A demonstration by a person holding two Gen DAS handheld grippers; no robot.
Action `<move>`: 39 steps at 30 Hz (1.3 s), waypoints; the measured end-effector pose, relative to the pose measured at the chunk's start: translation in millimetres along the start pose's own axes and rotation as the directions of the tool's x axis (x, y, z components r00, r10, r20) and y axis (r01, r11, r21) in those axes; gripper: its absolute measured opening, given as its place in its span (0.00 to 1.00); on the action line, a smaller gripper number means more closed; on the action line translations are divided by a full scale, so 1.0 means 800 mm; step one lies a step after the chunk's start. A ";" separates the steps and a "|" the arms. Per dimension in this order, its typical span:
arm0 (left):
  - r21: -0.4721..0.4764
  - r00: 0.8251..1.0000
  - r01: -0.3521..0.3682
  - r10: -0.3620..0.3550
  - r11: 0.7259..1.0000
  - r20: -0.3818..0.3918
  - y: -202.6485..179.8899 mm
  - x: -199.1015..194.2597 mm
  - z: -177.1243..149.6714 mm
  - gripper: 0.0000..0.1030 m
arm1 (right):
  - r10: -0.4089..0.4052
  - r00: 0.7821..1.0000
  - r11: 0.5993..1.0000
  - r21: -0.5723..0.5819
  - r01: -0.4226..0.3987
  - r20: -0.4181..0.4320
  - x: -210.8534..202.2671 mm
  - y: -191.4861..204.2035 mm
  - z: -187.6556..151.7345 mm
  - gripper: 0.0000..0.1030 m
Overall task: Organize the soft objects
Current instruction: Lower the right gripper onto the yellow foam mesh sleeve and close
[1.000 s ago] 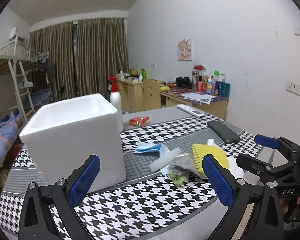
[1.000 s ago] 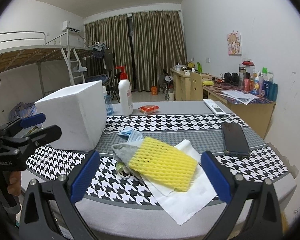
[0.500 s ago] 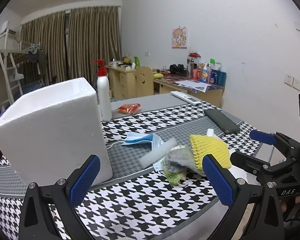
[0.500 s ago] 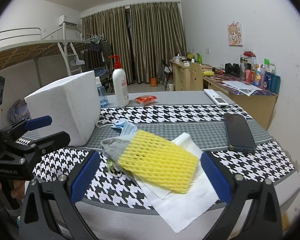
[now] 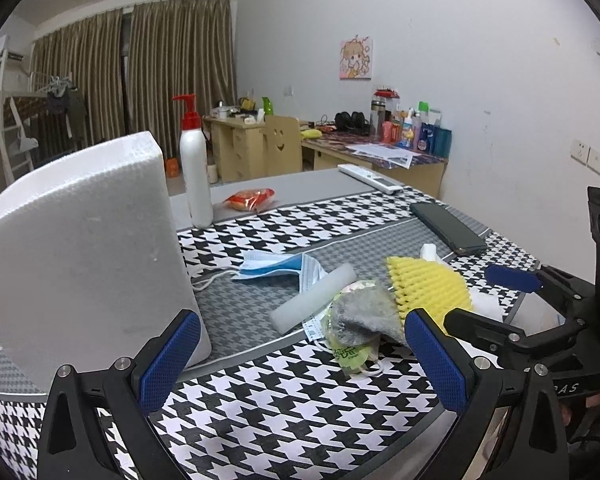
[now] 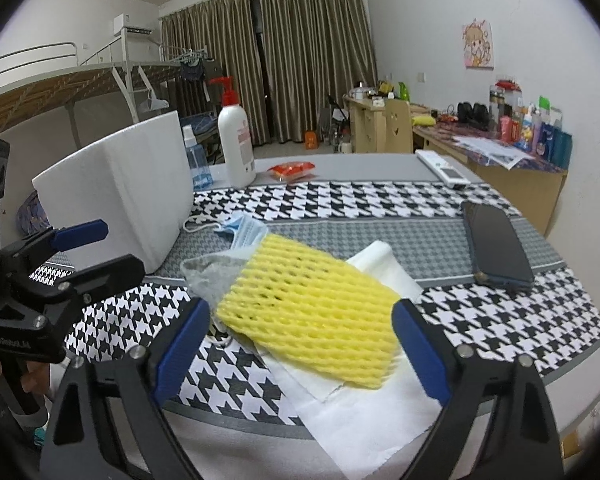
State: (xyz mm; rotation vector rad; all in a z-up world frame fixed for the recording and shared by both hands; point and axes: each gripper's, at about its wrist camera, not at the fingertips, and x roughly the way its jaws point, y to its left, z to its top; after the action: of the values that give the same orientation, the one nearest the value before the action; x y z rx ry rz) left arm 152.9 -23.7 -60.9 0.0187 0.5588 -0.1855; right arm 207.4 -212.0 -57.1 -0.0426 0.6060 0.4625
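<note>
table: houndstooth cloth with a grey band; everything I'm working on sits here
foam box: big, white, upright at the table's left, nothing I can see touching it
paper sheet: white, flat at the near edge, under the yellow net
yellow net: foam mesh sleeve on top of the pile, lying between my right pads
phone: dark, flat, right of the pile, apart from it
pump bottle: white with red top, behind the box
foam stick: white, beside the grey cloth
face mask: blue, crumpled, between box and pile
left gripper: my jaws wide apart, nothing in them, low over the near edge
right gripper: jaws wide, just been narrowing, pads not pressing the net
</note>
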 end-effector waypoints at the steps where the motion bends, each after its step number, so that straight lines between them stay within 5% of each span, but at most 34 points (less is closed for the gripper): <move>1: -0.001 1.000 0.002 -0.002 1.000 -0.003 0.000 0.002 0.000 0.99 | 0.002 1.000 1.000 0.002 -0.002 -0.006 0.002 0.000 0.000 0.90; 19: 0.006 0.998 0.013 -0.012 1.000 -0.058 -0.001 0.030 -0.001 0.99 | -0.011 0.995 1.000 -0.003 0.011 -0.104 0.039 -0.007 -0.007 0.67; 29: 0.008 0.997 0.017 -0.016 1.000 -0.073 -0.006 0.035 -0.002 0.99 | -0.061 0.988 0.997 -0.059 0.053 -0.139 0.044 -0.001 -0.010 0.66; 31: 0.001 0.997 0.018 -0.017 1.000 -0.080 -0.005 0.037 -0.002 0.99 | -0.068 0.988 0.996 -0.073 0.059 -0.142 0.046 0.002 -0.009 0.58; 34: 0.002 0.996 0.020 -0.019 1.000 -0.084 -0.006 0.038 -0.003 0.99 | -0.076 0.986 0.995 -0.076 0.065 -0.147 0.047 0.002 -0.008 0.33; 39: 0.014 0.996 0.025 -0.024 1.000 -0.088 -0.008 0.038 -0.005 0.99 | -0.072 0.987 0.995 -0.075 0.062 -0.141 0.043 -0.001 -0.005 0.14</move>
State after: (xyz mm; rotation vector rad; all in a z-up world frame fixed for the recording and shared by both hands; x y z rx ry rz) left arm 174.8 -35.1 -80.1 0.0351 0.6450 -0.2135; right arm 230.2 -199.3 -79.7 -0.1638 0.7274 0.4176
